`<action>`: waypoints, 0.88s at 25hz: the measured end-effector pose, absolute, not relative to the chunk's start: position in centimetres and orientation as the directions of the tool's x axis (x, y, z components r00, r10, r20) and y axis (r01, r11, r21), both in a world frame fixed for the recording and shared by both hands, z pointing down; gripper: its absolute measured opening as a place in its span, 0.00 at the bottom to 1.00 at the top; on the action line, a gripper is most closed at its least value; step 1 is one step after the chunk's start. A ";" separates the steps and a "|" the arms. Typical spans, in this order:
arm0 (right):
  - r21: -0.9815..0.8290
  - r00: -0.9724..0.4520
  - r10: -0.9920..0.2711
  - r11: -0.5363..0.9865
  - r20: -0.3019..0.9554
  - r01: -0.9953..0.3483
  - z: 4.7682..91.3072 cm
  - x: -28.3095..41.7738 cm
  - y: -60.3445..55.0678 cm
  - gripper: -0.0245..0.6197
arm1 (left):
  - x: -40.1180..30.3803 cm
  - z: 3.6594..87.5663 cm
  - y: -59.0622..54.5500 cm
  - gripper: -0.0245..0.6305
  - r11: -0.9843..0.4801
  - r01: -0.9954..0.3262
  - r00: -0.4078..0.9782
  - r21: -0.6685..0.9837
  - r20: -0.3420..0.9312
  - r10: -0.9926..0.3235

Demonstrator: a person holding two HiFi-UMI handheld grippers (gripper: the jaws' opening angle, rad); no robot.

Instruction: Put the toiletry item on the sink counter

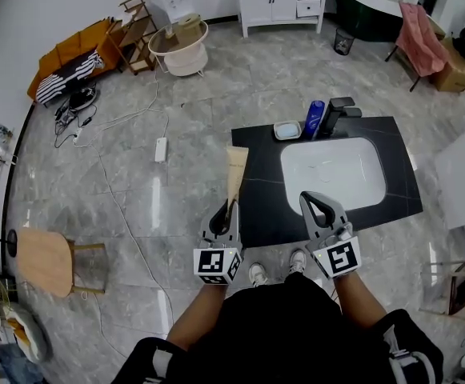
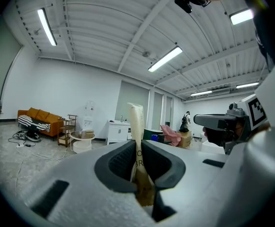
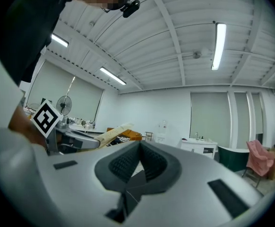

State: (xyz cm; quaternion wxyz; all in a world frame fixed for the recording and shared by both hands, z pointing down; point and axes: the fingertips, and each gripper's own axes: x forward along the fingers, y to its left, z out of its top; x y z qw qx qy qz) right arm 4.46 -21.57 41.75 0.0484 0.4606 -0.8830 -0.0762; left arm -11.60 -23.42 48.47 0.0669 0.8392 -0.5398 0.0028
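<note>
1. The left gripper (image 1: 229,208) clamps a tall beige squeeze tube (image 1: 236,173) upright; the right gripper (image 1: 312,202) is closed on nothing.
2. The tube hangs over the left edge of the black sink counter (image 1: 258,160), not yet set down; lowering and release remain.

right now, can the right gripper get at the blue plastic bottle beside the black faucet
Probably yes: the right gripper is empty, and only the open white basin lies between it and the blue plastic bottle. Its jaws are together, so they must open first.
</note>
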 end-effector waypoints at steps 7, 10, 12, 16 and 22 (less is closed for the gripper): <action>0.137 -0.612 -0.788 0.614 0.067 -0.777 44.1 5.1 -24.3 0.05 | -10.2 51.6 -25.6 0.10 -0.370 -0.923 0.381 0.103 0.134 -0.915; 0.109 -0.634 -0.769 0.640 0.082 -0.761 44.4 4.9 -25.1 0.05 | -10.1 52.9 -26.4 0.11 -0.344 -0.932 0.359 0.113 0.160 -0.920; 0.101 -0.643 -0.760 0.650 0.093 -0.753 44.9 5.1 -25.7 0.05 | -9.7 53.8 -26.9 0.11 -0.336 -0.934 0.353 0.120 0.179 -0.918; 0.092 -0.662 -0.740 0.673 0.120 -0.734 45.7 5.3 -26.9 0.05 | -8.8 55.9 -27.9 0.11 -0.334 -0.931 0.359 0.146 0.213 -0.909; 0.026 -0.690 -0.708 0.700 0.151 -0.713 46.9 5.6 -27.9 0.05 | -8.1 59.9 -29.0 0.11 -0.290 -0.946 0.322 0.147 0.296 -0.899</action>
